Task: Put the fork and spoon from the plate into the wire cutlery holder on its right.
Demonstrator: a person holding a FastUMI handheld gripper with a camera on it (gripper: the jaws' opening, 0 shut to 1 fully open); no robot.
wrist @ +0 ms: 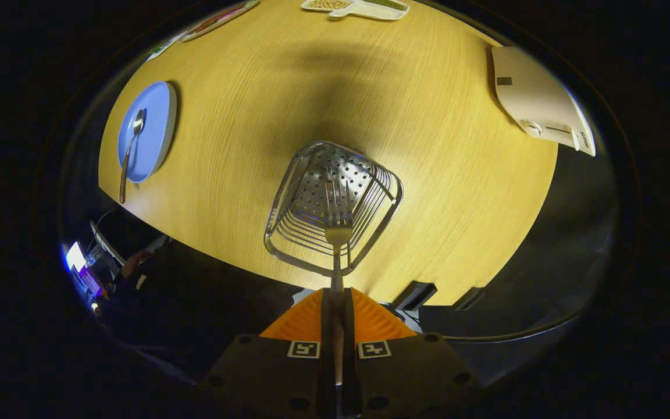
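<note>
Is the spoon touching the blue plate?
Touching. The gripper view shows the spoon lying on the blue plate, its bowl resting on it. The gripper is shut on the fork.

The wide desk of light yellow wood grain lies under strong light, and a broad dark shadow falls across its middle. A flat white device lies near one edge, and a white divided tray at the far edge. Beyond the desk the room is dark, with one small bright screen glowing.
</note>
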